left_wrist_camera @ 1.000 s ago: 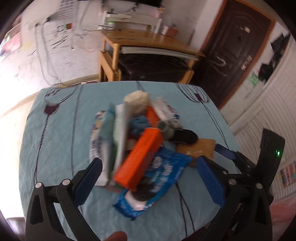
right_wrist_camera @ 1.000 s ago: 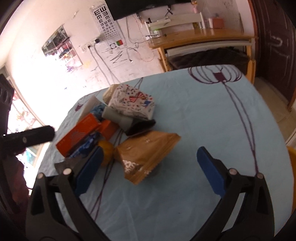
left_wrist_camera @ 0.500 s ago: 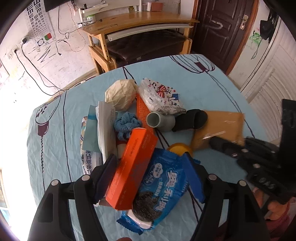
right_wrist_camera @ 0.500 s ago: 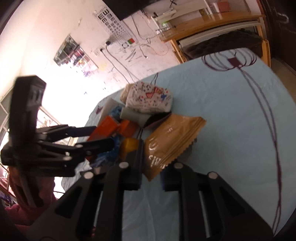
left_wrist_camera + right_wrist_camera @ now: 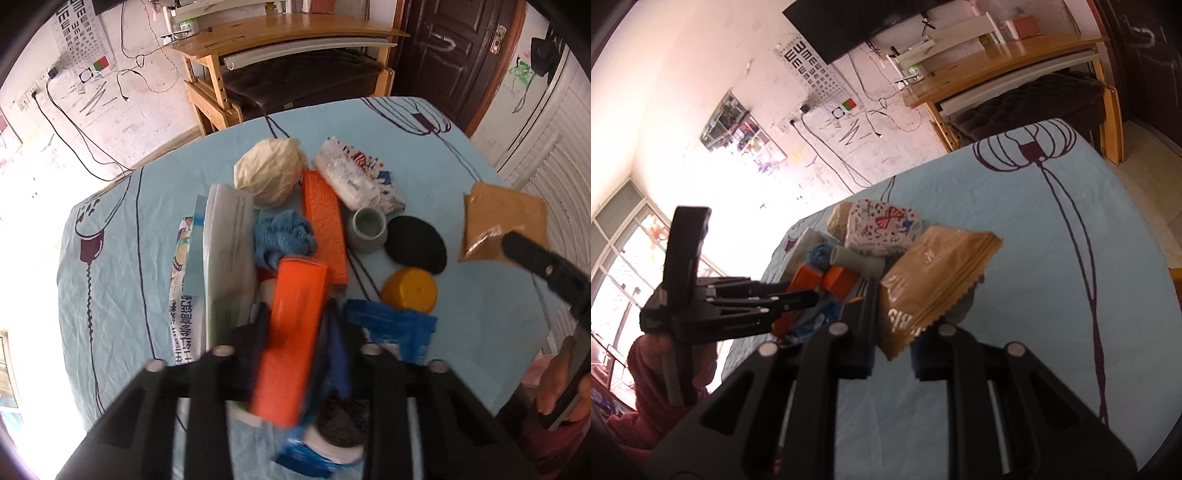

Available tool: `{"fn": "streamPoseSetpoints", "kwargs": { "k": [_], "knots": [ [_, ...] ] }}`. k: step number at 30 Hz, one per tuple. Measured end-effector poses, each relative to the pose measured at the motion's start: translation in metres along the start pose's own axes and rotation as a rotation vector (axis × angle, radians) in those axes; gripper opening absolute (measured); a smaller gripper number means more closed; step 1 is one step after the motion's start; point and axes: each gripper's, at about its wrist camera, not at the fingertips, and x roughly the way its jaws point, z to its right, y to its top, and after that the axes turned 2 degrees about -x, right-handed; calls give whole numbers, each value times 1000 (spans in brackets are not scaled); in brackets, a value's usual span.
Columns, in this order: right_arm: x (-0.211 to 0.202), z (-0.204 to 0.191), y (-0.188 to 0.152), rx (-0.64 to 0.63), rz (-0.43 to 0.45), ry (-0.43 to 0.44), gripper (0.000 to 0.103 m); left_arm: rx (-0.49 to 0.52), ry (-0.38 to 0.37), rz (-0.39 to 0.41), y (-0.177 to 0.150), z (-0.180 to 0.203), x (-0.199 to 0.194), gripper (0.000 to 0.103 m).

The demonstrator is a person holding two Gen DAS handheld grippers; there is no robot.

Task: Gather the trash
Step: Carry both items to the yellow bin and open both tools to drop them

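The left gripper points steeply down, and its jaws are closing with an orange box between them; the blue pads seem to press its sides already, though motion blur makes the contact hard to confirm. Seen from the right wrist camera, this gripper reaches in from the left, its handle gripped by a hand in a pink sleeve.

The right gripper tilts moderately downward, jaws drawn close together and pinching the lower corner of a brown packet. A few fingers of the right hand show behind it.
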Motion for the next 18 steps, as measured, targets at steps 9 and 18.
{"fn": "streamPoseSetpoints", "kwargs": {
  "k": [9, 18],
  "knots": [
    [-17, 4, 5, 14, 47, 5, 14, -9, -26, 81, -2, -5, -31, 18],
    [-49, 22, 15, 41, 127, -42, 14, 68, -75, 154, 17, 39, -67, 18]
  ]
}}
